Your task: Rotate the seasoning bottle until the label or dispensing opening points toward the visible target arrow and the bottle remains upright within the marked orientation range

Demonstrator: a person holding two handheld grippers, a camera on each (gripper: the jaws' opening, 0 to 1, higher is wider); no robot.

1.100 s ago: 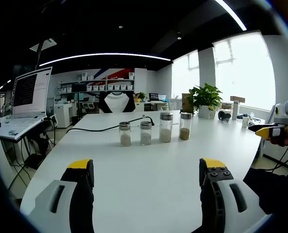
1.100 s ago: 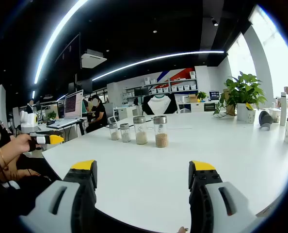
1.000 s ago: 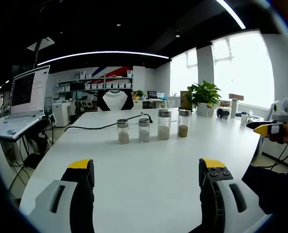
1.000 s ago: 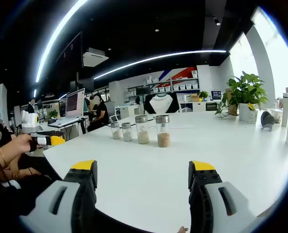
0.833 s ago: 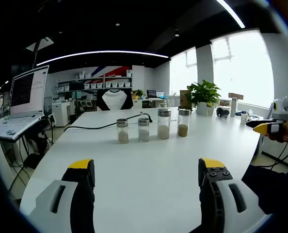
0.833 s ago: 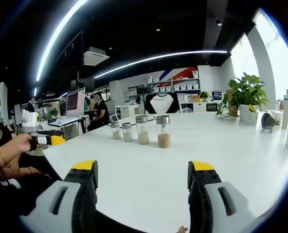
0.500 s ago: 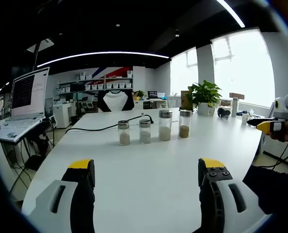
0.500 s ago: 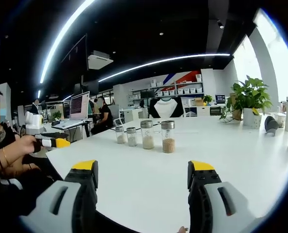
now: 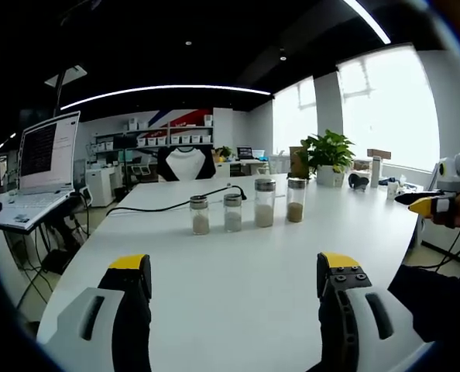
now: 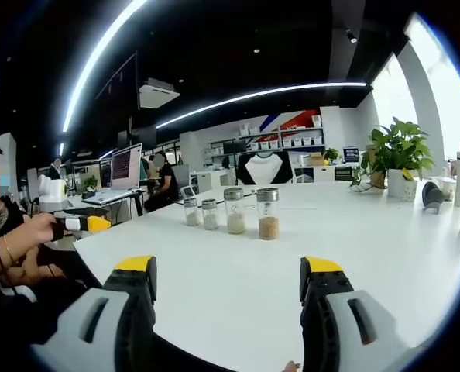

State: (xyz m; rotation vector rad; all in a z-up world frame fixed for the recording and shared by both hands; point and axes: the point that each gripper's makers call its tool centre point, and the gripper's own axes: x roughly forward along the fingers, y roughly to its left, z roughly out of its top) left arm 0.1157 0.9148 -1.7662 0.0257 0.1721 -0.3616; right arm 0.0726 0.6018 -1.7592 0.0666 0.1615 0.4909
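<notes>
Four glass seasoning bottles with metal lids stand upright in a row on the white table [image 9: 238, 310]. In the left gripper view they are two short ones [image 9: 200, 215] [image 9: 232, 213] and two taller ones [image 9: 264, 204] [image 9: 296, 201]. The right gripper view has the same row, with the nearest tall bottle [image 10: 268, 214] holding tan grains. My left gripper [image 9: 234, 267] is open, well short of the row, with nothing between its jaws. Just as far back, my right gripper [image 10: 228, 267] is open and holds nothing. I cannot make out a label or an arrow.
An open laptop [image 9: 40, 167] sits at the table's left end, and a black cable [image 9: 168, 204] runs behind the bottles. A potted plant [image 9: 328, 155] and small items stand at the far right. A person [image 10: 5, 248] sits at the table's left edge.
Both views have drifted slightly with the hands. The bottles stand where they were, and both grippers stay open.
</notes>
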